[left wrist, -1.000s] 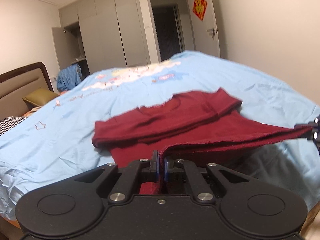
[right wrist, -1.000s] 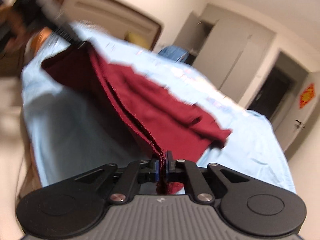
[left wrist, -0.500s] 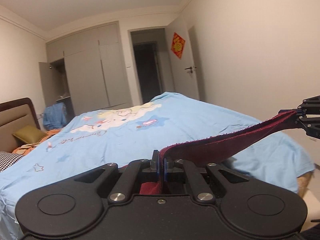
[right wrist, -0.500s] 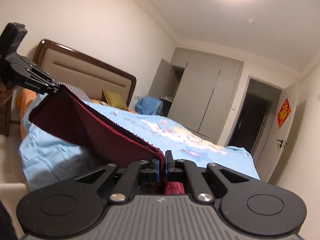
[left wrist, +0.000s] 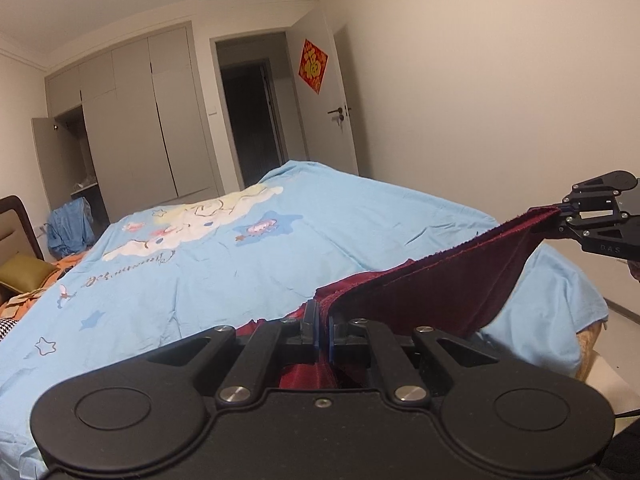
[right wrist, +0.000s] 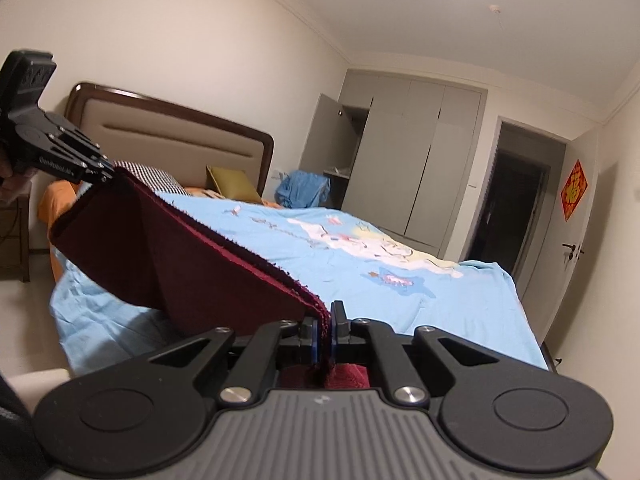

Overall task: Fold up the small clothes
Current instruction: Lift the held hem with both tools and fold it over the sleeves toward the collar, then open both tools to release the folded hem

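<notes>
The bed [left wrist: 360,216], under a light blue sheet [right wrist: 420,288] printed with cartoon figures and stars, fills most of both views. A second ago the dark red garment [left wrist: 448,292] lay spread on that sheet with only its near edge raised; now it hangs clear of the bed, stretched in a doubled band between the two grippers. It sags a little in the middle, with more cloth drooping below the left wrist camera. The wardrobe [right wrist: 404,160] and headboard [right wrist: 168,140] sit lower in the frames than before, and more wall and ceiling show. The left hand-held gripper [left wrist: 323,330] is clenched on one corner of the garment's edge. The right hand-held gripper [right wrist: 325,328] is likewise clamped on the opposite corner, red fabric bunched behind its pads.
</notes>
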`<state>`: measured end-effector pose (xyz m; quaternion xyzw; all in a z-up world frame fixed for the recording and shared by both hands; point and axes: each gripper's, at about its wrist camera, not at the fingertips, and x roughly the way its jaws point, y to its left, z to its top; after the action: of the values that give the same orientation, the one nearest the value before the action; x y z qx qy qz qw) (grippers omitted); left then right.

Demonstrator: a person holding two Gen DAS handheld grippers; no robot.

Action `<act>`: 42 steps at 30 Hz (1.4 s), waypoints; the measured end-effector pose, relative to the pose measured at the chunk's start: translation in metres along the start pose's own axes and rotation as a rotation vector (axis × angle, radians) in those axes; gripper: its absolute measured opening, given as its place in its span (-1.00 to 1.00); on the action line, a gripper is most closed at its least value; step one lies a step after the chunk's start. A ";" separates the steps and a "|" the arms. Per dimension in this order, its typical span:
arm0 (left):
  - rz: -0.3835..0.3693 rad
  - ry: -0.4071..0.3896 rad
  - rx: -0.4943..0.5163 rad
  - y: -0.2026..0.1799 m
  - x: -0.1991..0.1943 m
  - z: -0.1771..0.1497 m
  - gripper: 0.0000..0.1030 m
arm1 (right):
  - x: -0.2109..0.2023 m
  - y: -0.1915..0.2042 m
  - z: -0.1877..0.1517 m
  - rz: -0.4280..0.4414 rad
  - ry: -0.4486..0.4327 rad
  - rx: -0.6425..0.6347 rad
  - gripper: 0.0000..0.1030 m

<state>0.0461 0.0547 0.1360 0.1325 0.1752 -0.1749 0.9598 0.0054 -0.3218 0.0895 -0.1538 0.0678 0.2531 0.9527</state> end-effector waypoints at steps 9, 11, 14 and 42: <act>0.049 0.107 0.054 0.058 0.113 0.026 -0.89 | 0.118 -0.034 0.016 -0.006 0.073 -0.067 -0.87; 0.044 0.141 0.023 0.073 0.142 0.027 -0.89 | 0.149 -0.043 0.017 0.000 0.096 -0.049 -0.87; 0.036 0.205 -0.038 0.095 0.189 0.022 -0.89 | 0.195 -0.052 0.011 0.002 0.146 -0.034 -0.87; -0.026 0.241 -0.516 0.159 0.267 -0.049 0.77 | 0.351 -0.074 -0.070 0.034 0.428 0.147 -0.82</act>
<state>0.3268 0.1362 0.0201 -0.0984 0.3283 -0.1197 0.9318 0.3422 -0.2437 -0.0306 -0.1332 0.2894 0.2250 0.9208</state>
